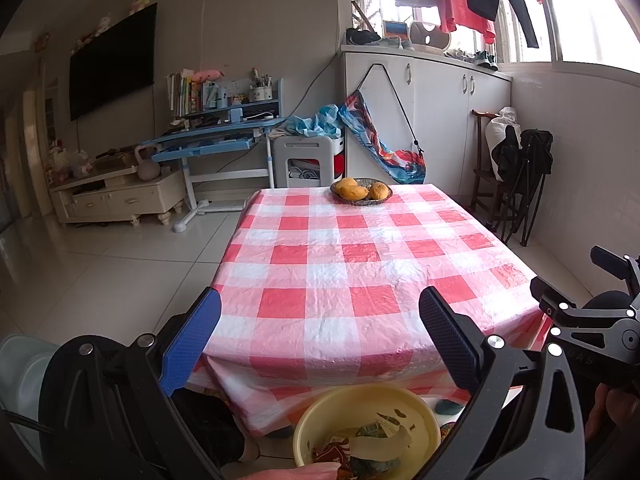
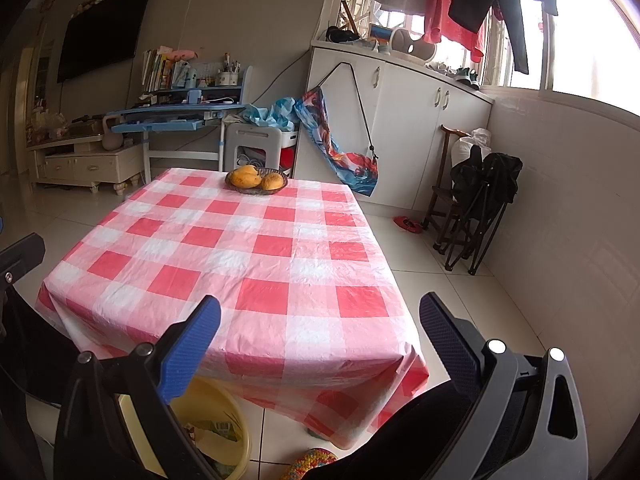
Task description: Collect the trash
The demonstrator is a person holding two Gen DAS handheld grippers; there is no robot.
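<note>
Both tongs, left (image 1: 320,340) and right (image 2: 320,344), gape wide and empty at the tabletop's (image 1: 360,264) near edge. Below them sits the basin (image 1: 366,424) of trash (image 1: 360,444); ahead, only a fruit bowl (image 1: 361,191) at the far edge.

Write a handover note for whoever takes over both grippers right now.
Left gripper: open, holding nothing, above the yellow basin.
Right gripper: open, holding nothing, at the near edge of the table.
The basin sits on the floor by the near edge and already holds peels and wrappers.
On the checked cloth only the fruit basket shows; no trash is visible there.
Left to do: probably nothing on the tabletop; check the floor around the table, which is only partly in view.
</note>
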